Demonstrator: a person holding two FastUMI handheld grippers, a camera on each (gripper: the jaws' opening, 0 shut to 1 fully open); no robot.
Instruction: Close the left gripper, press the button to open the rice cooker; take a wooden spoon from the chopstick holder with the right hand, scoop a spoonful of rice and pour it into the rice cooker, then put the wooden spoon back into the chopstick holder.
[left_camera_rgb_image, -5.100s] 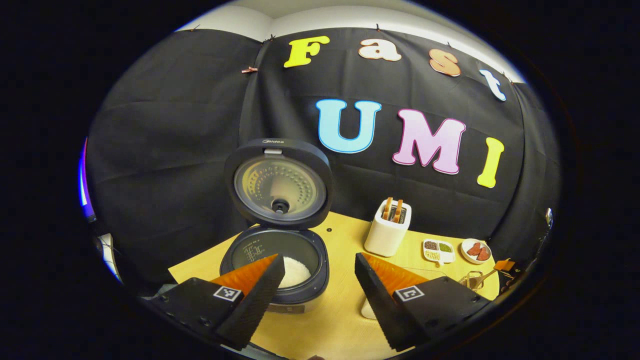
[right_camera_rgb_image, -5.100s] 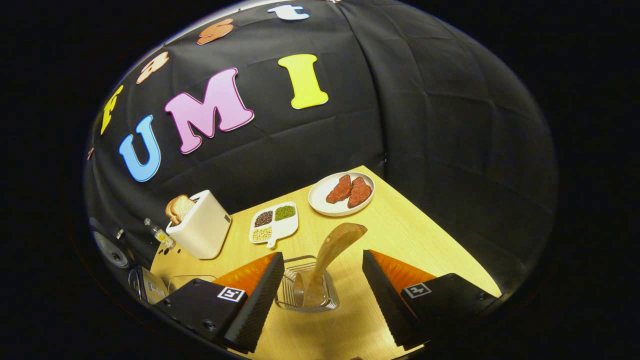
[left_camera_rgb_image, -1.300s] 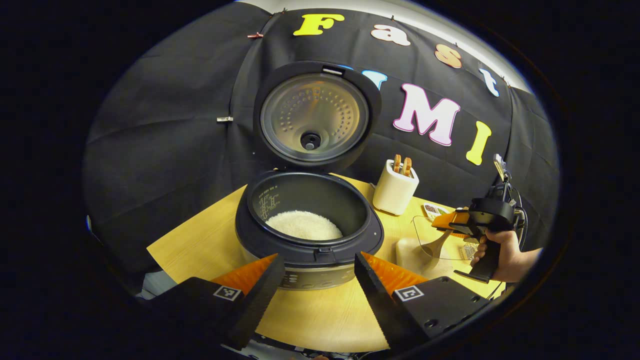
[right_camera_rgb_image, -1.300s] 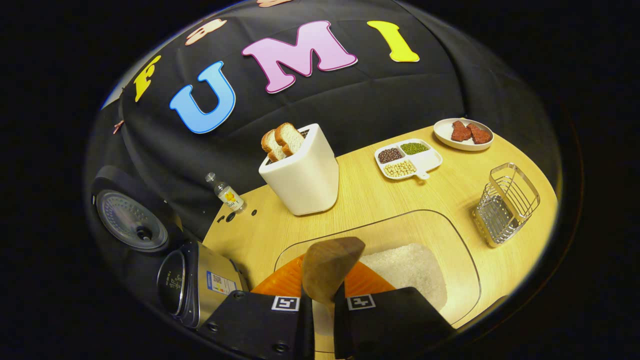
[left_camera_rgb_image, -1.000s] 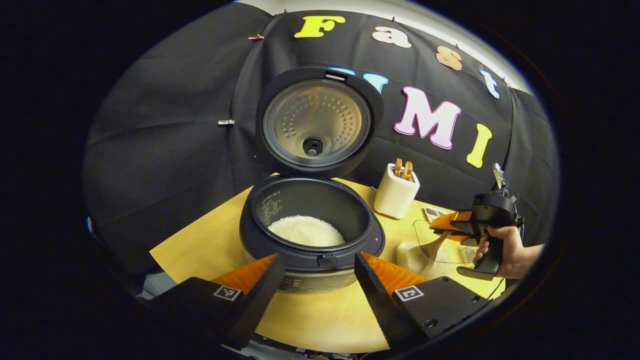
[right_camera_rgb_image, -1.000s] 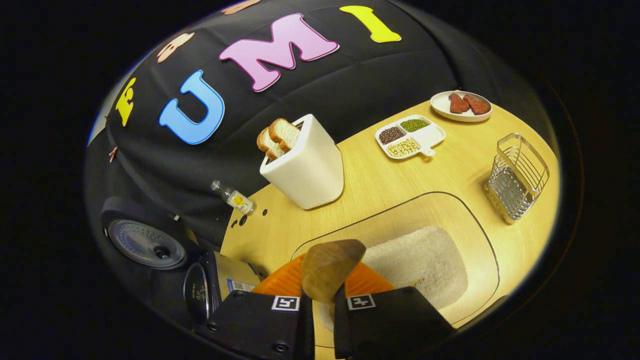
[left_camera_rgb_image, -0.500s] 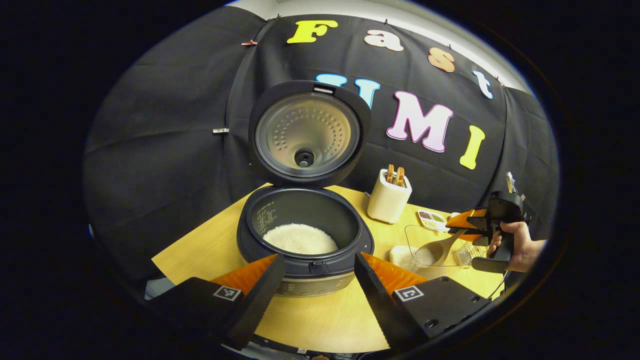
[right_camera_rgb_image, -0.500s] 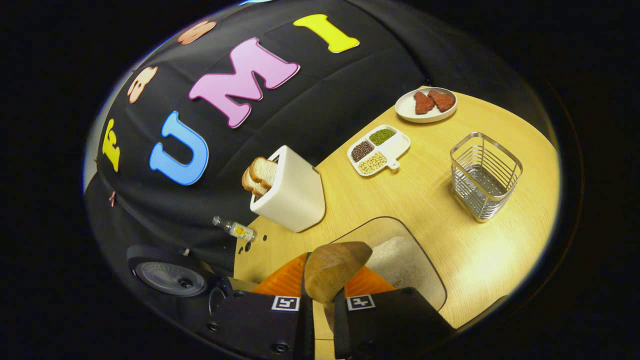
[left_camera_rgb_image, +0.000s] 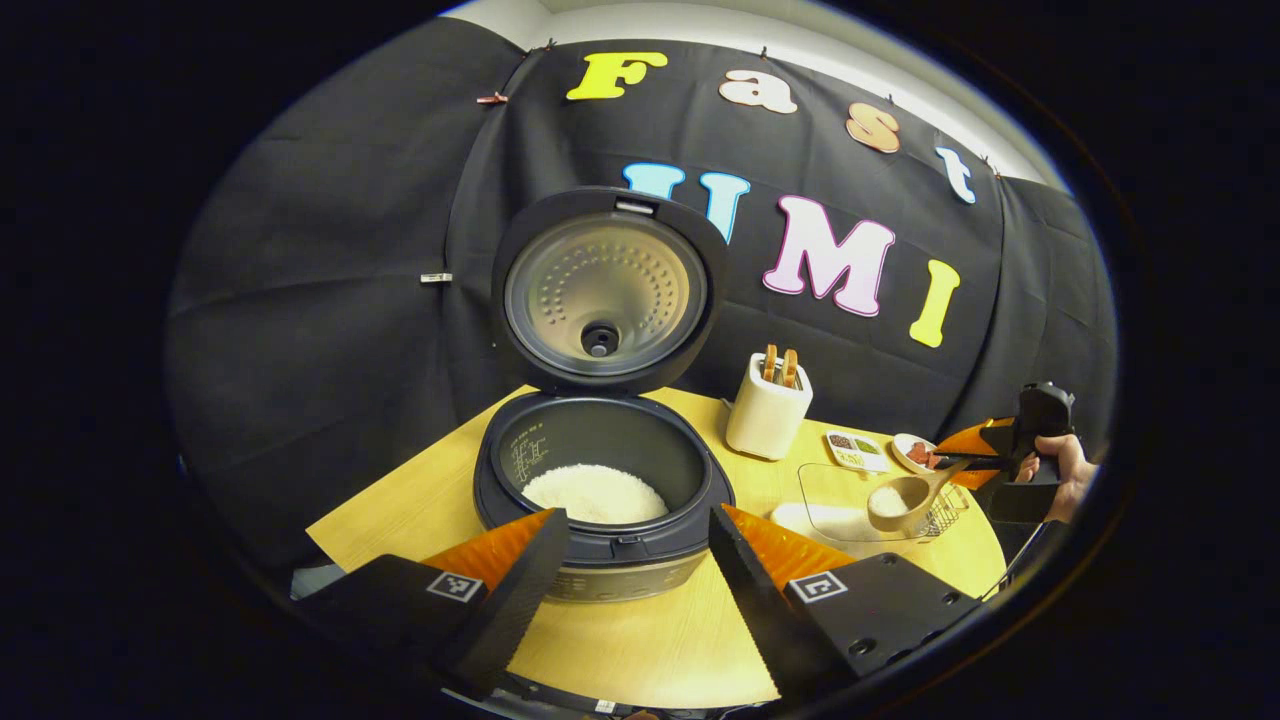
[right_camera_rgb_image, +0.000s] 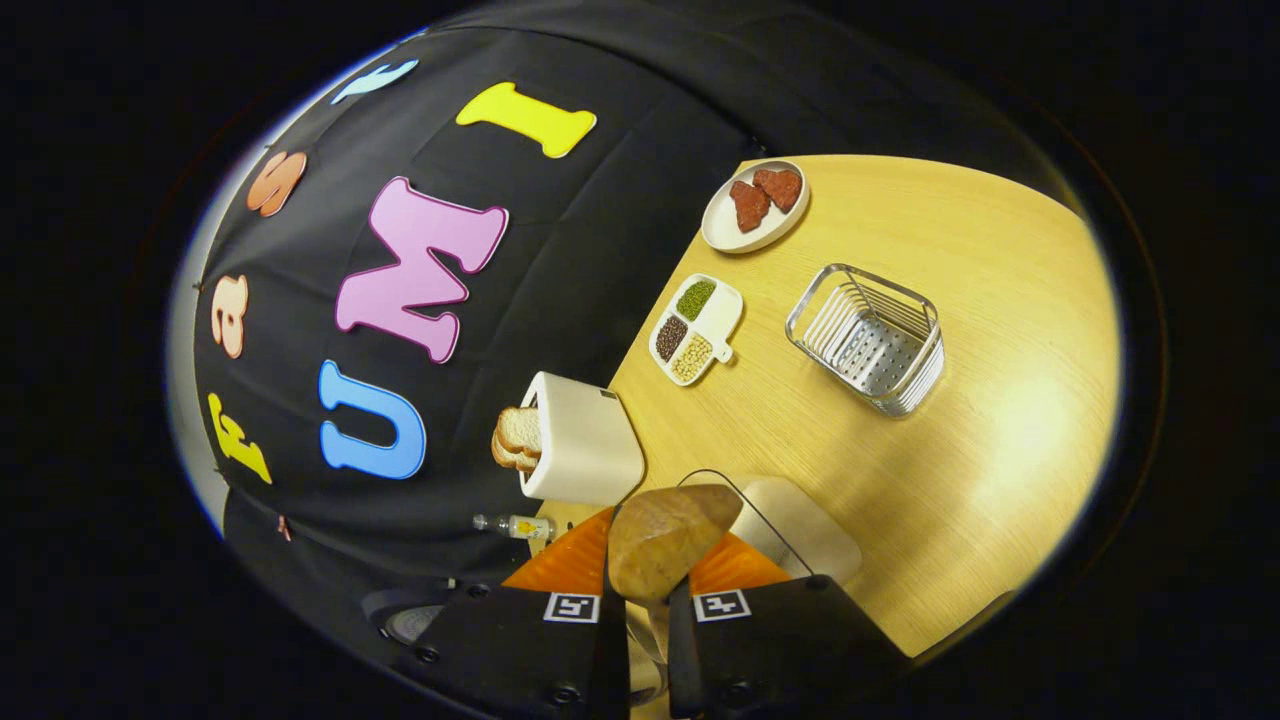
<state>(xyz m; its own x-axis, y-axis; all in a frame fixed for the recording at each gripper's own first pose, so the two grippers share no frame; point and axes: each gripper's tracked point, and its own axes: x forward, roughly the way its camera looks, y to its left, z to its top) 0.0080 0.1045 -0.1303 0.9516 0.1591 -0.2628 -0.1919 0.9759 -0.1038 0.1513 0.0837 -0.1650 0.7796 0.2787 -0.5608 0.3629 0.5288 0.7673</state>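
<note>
The rice cooker (left_camera_rgb_image: 600, 545) stands open with its lid (left_camera_rgb_image: 600, 290) upright and white rice (left_camera_rgb_image: 595, 492) in the pot. My left gripper (left_camera_rgb_image: 635, 520) hovers open just in front of it, holding nothing. At the far right a hand (left_camera_rgb_image: 1068, 472) holds my right gripper (left_camera_rgb_image: 950, 460), shut on the handle of the wooden spoon (left_camera_rgb_image: 895, 500). The spoon's bowl carries rice above the clear rice container (left_camera_rgb_image: 840, 490). In the right gripper view the spoon (right_camera_rgb_image: 665, 545) sticks out between the shut fingers of my right gripper (right_camera_rgb_image: 647, 600). The wire chopstick holder (right_camera_rgb_image: 868, 337) stands empty on the table.
A white toaster (right_camera_rgb_image: 580, 450) with bread stands by the back wall, with a small bottle (right_camera_rgb_image: 515, 526) beside it. A sectioned dish of beans (right_camera_rgb_image: 695, 330) and a plate of meat (right_camera_rgb_image: 755, 205) lie beyond the holder. The rice container (right_camera_rgb_image: 800, 530) sits just under the spoon.
The right gripper has lifted the spoon out of the rice container with rice on it and rolled, so its view has turned. The left gripper has drawn back a little from the cooker.
</note>
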